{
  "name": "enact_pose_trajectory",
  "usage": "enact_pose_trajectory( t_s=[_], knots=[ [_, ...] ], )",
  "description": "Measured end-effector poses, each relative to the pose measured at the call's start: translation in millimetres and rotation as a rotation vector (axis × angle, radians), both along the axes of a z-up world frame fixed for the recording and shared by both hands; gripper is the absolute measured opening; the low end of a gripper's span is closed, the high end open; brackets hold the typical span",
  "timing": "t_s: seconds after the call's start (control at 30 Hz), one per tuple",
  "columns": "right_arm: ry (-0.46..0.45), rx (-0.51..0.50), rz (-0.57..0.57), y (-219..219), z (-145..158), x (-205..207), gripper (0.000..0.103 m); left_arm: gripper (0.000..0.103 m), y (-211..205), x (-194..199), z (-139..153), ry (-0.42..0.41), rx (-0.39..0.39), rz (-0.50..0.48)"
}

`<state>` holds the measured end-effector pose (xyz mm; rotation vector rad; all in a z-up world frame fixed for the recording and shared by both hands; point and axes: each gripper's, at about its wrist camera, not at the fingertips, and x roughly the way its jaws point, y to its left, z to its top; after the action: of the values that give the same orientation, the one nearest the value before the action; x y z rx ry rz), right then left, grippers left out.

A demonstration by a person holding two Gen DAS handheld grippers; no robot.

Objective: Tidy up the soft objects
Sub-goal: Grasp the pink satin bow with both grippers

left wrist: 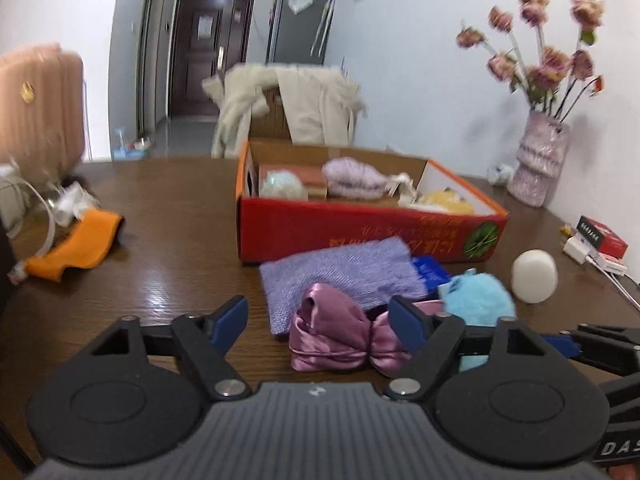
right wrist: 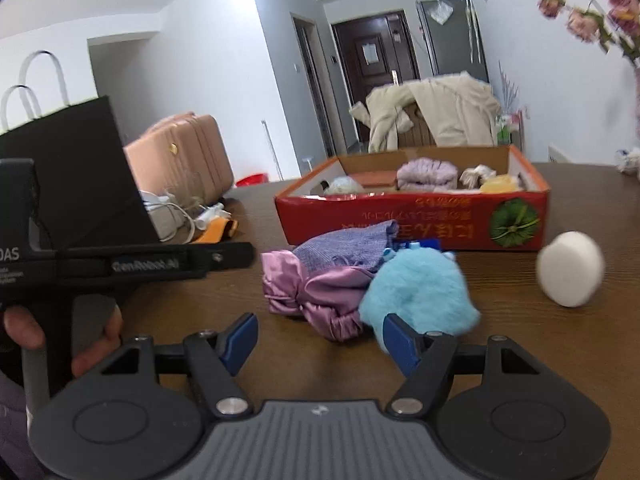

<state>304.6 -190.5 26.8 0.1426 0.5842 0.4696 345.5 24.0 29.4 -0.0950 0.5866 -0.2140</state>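
A red cardboard box [left wrist: 360,236] [right wrist: 400,220] stands on the brown table and holds several soft items. In front of it lie a lilac knitted cloth [left wrist: 340,276] [right wrist: 344,248], a pink satin bow [left wrist: 340,336] [right wrist: 316,300], a fluffy light-blue toy [left wrist: 476,300] [right wrist: 420,292] and a white round puff [left wrist: 534,276] [right wrist: 570,274]. My left gripper [left wrist: 318,322] is open with the bow lying between its jaws, the pads not pressing it. My right gripper [right wrist: 320,340] is open just short of the bow and the blue toy. An orange cloth [left wrist: 76,246] lies at the left.
A vase of dried flowers [left wrist: 540,164] stands at the back right by the wall. A small red and white box and a charger [left wrist: 600,236] lie near it. A black paper bag [right wrist: 72,176] and cables [left wrist: 60,204] occupy the table's left. A coat-draped chair [left wrist: 296,104] is behind the table.
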Motion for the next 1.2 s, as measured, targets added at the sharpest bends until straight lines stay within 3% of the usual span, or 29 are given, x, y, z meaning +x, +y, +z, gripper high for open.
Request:
enact_pose_trajectory(
  t_s=[0.1,0.17,0.23,0.47,0.53,0.67,0.73,0.83,1.2],
  knots=[
    [0.022,0.035,0.004,12.4,-8.2,28.1,0.065,0.065,11.0,22.8,-16.5,0.092,-0.102,-0.037],
    [0.022,0.051,-0.002,17.5,-15.3,42.7,0.065,0.046,21.6,31.8,-29.3,0.143,-0.186,-0.051],
    [0.04,0.016,-0.026,20.9,-24.0,55.6,0.063,0.041,31.5,33.8,-36.2,0.166,-0.259,-0.067],
    [0.035,-0.033,-0.002,22.0,-31.0,62.5,0.06,0.031,28.4,27.9,-37.4,0.142,-0.227,-0.085],
    [0.051,-0.014,0.031,24.7,-33.7,63.4,0.044,0.029,26.3,27.0,-36.7,0.138,-0.213,-0.086],
    [0.047,-0.001,0.052,24.9,-30.7,60.5,0.03,0.024,23.9,20.0,-26.9,0.129,-0.2,-0.081],
    [0.031,-0.005,0.06,25.4,-23.1,52.5,0.01,0.023,20.0,5.8,-15.0,0.083,-0.181,-0.085],
    [-0.015,-0.032,0.069,26.0,-8.9,32.9,0.009,0.023,18.4,-16.1,1.1,0.035,-0.184,-0.089],
    [-0.147,0.021,0.089,-2.7,48.2,-49.1,0.006,0.022,8.0,-100.2,56.1,-0.104,-0.236,-0.106]
  ],
)
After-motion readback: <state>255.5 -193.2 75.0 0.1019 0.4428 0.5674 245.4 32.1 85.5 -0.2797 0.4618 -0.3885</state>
